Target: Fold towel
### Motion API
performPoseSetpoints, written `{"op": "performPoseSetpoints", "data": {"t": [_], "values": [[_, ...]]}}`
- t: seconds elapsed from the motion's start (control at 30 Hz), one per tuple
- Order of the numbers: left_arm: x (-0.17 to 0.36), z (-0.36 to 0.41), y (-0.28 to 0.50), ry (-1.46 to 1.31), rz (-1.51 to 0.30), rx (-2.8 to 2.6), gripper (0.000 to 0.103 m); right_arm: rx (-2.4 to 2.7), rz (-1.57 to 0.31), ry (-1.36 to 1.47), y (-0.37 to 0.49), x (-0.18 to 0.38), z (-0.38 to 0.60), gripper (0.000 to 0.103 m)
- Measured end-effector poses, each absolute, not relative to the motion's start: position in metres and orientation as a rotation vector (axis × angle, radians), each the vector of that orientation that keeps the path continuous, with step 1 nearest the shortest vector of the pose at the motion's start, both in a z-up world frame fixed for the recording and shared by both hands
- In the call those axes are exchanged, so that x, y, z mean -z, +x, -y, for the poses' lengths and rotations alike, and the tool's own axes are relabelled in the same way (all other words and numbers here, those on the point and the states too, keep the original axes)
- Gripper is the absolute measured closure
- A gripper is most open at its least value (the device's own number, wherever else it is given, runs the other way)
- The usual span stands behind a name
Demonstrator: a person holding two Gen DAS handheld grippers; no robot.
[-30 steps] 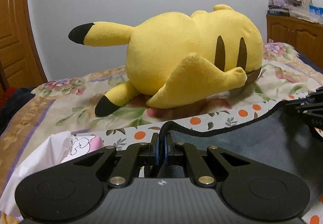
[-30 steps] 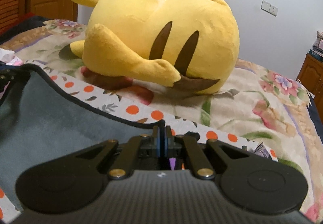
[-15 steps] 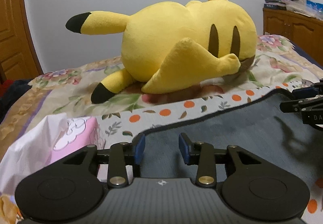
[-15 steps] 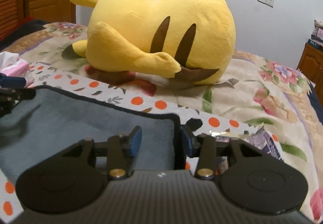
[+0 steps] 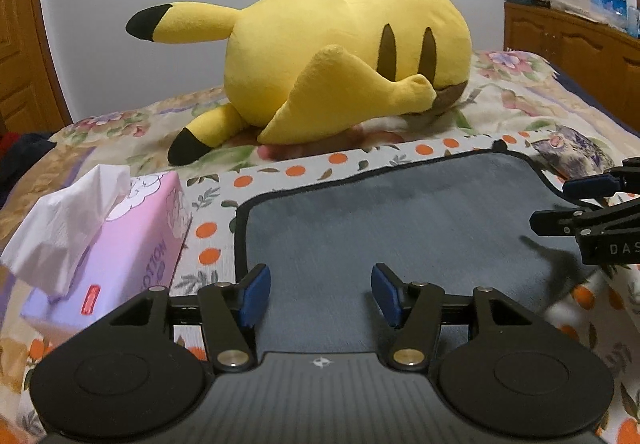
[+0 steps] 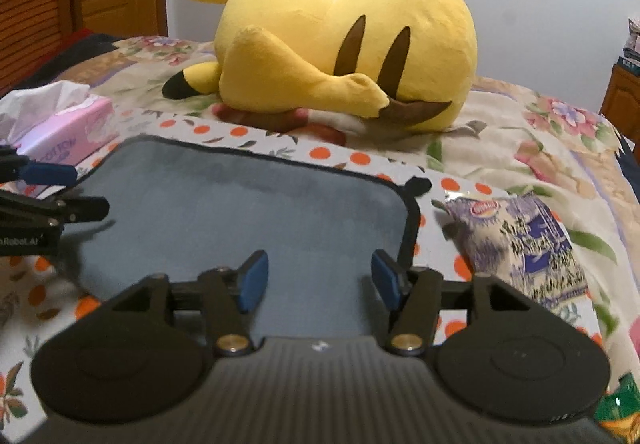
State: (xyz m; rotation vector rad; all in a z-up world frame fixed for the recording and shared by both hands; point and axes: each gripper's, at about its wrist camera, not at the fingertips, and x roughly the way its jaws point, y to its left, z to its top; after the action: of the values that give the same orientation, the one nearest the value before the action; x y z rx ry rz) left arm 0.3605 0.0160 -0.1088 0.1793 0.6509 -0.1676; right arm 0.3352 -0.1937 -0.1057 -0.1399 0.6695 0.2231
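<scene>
A grey towel (image 5: 400, 220) with a dark hem lies flat on the flowered bedspread; it also shows in the right wrist view (image 6: 240, 212). My left gripper (image 5: 320, 294) is open and empty over the towel's near left part. My right gripper (image 6: 318, 280) is open and empty over the towel's near right part. Each gripper shows at the edge of the other's view: the right one (image 5: 592, 204) and the left one (image 6: 52, 188), both just above the towel's sides.
A big yellow plush toy (image 5: 340, 56) lies behind the towel. A pink tissue box (image 5: 116, 244) stands to the towel's left. A purple snack packet (image 6: 524, 236) lies to its right. A wooden cabinet (image 5: 580, 56) stands at the far right.
Both grippers were shut on the towel's edge and have opened, letting it drop flat. Both have drawn back and up from the towel.
</scene>
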Motion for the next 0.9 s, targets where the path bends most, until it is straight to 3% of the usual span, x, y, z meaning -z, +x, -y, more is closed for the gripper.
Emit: {"op": "performPoseSetpoints", "data": {"t": [0.27, 0.6, 0.83, 0.9], "values": [[0.098, -0.015, 0.337, 0.171, -0.67, 0.164, 0.039, -0.215, -0.672, -0.1, 0.309, 0.091, 0.203, 0.038], [0.071, -0.01, 0.293, 0.178, -0.678, 0.171, 0.028, -0.212, -0.654, -0.065, 0.264, 0.063, 0.211, 0.015], [0.046, -0.007, 0.253, 0.188, -0.656, 0.17, 0.016, -0.21, -0.624, -0.055, 0.227, 0.036, 0.213, 0.012], [0.038, -0.006, 0.241, 0.191, -0.651, 0.171, 0.015, -0.208, -0.614, -0.051, 0.219, 0.029, 0.215, 0.006]]}}
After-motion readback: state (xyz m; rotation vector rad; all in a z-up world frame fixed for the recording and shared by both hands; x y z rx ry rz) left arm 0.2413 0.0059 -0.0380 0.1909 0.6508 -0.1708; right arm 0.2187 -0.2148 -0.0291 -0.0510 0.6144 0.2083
